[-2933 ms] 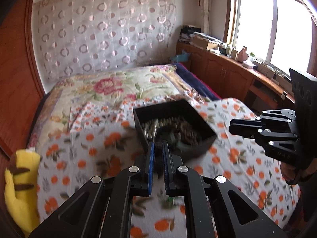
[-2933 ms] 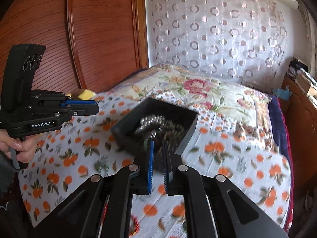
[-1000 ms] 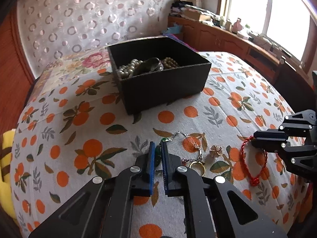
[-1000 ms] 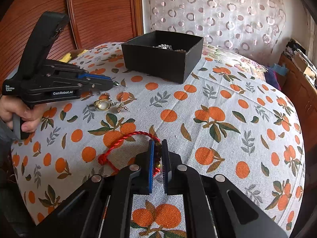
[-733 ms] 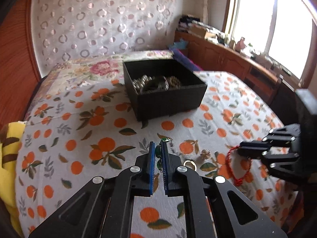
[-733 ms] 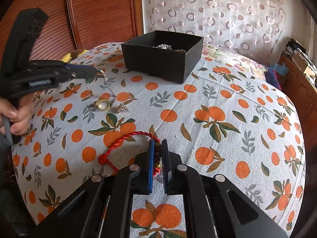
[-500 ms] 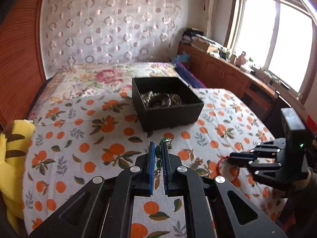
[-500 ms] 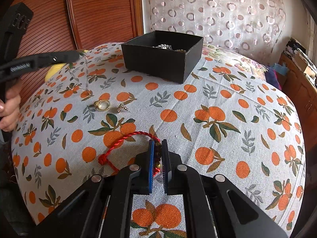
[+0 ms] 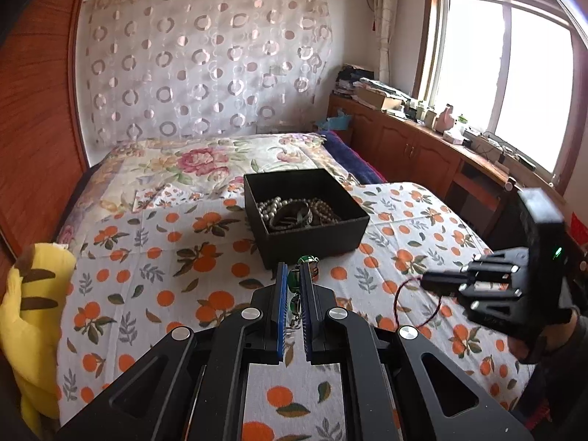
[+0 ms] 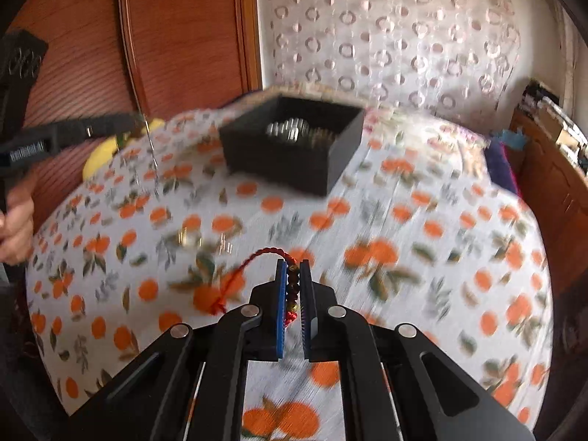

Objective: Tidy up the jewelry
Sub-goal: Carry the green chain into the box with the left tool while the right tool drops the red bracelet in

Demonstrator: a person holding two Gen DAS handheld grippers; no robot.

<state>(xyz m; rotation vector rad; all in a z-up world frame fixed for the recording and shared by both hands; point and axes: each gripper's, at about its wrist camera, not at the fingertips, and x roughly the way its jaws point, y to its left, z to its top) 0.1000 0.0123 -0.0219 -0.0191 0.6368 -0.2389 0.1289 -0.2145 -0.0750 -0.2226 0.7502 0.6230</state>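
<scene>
A black open box (image 9: 345, 228) holding pearls and bracelets stands on the orange-print cloth; it also shows in the right wrist view (image 10: 279, 158). My left gripper (image 9: 293, 275) is shut on a green bead pendant with a thin chain (image 9: 294, 283), held above the cloth in front of the box. In the right wrist view that gripper (image 10: 128, 121) is at the left with the chain (image 10: 152, 158) hanging from it. My right gripper (image 10: 293, 272) is shut on a red cord bracelet with brown beads (image 10: 264, 255), lifted off the cloth; it also shows in the left wrist view (image 9: 426, 281).
A gold ring (image 10: 189, 237) and a small earring (image 10: 224, 246) lie on the cloth left of my right gripper. A yellow plush toy (image 9: 29, 316) sits at the left edge. A floral bedspread (image 9: 191, 169) lies behind the box. Wooden cabinets (image 9: 411, 147) line the right wall.
My left gripper has risen with the green pendant and drawn back from the cloth. My right gripper has lifted the red cord bracelet off the cloth and is moving; its view is blurred.
</scene>
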